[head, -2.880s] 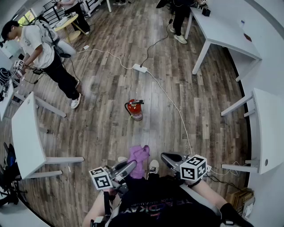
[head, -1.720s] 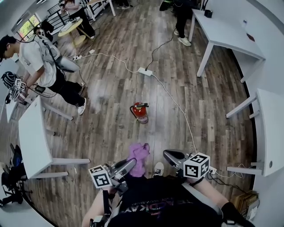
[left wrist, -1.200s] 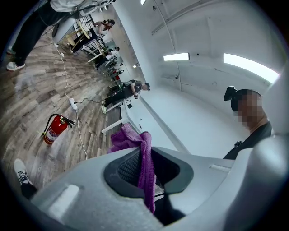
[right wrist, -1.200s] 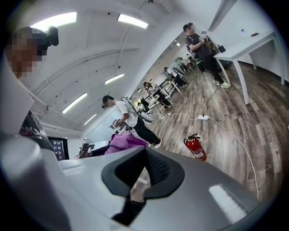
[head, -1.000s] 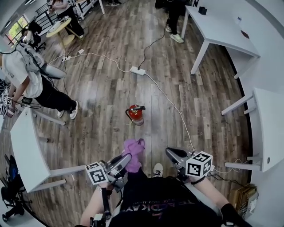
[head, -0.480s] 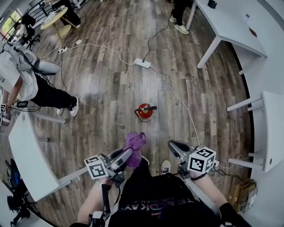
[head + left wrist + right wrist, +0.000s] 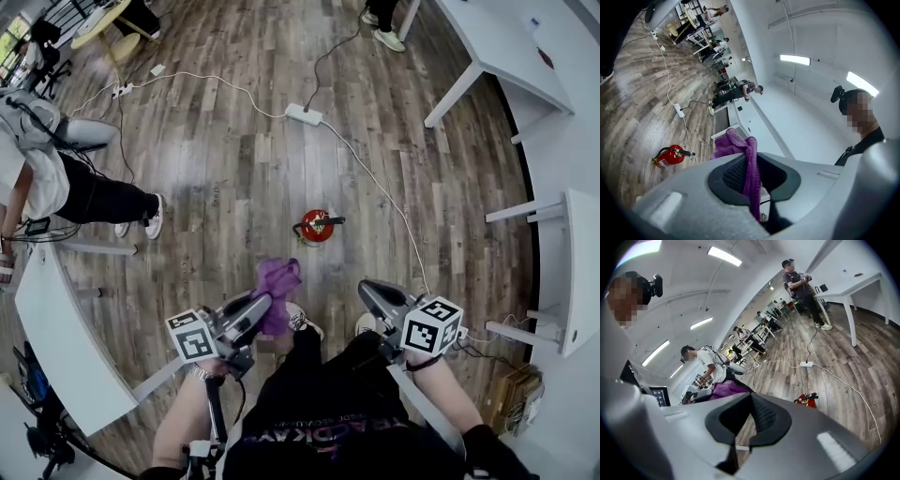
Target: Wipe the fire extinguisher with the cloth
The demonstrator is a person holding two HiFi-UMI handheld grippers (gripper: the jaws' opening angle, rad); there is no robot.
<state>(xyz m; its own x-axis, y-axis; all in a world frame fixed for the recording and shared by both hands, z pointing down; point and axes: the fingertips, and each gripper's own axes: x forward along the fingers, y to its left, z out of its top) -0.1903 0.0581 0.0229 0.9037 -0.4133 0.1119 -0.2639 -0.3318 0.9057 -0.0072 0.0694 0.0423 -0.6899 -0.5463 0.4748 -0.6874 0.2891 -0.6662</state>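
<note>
The left gripper [image 7: 255, 309] is clamping a purple cloth [image 7: 277, 281], its jaws narrowed onto a strip of the fabric. In the left gripper view the cloth [image 7: 749, 173] is hanging down between the dark pads, with the rest bunching up above the jaw tips [image 7: 750, 176]. The right gripper [image 7: 367, 289] is sitting low and right of centre in the head view, with its jaws pressed together and nothing between them. Its own view [image 7: 750, 420] is showing the pads meeting, with only floor behind.

Both grippers are pointing up the frame toward the red fire extinguisher [image 7: 317, 227], which is resting on the wooden floor [image 7: 234, 187] just above the middle of the head view. It is near the cloth but not touching it. It seems to be standing upright with its black hose and handle sticking out to the sides, though the steep angle is making that hard to confirm. It is showing at lower left in the left gripper view [image 7: 669, 156] and right of centre in the right gripper view [image 7: 806, 400].

A white cable [image 7: 375, 183] is running past the extinguisher's right side up to a power strip [image 7: 304, 114] near the top. White tables are lining the left edge [image 7: 47, 319] and the right edge [image 7: 581, 272], and another person [image 7: 66, 178] is bending over at upper left.
</note>
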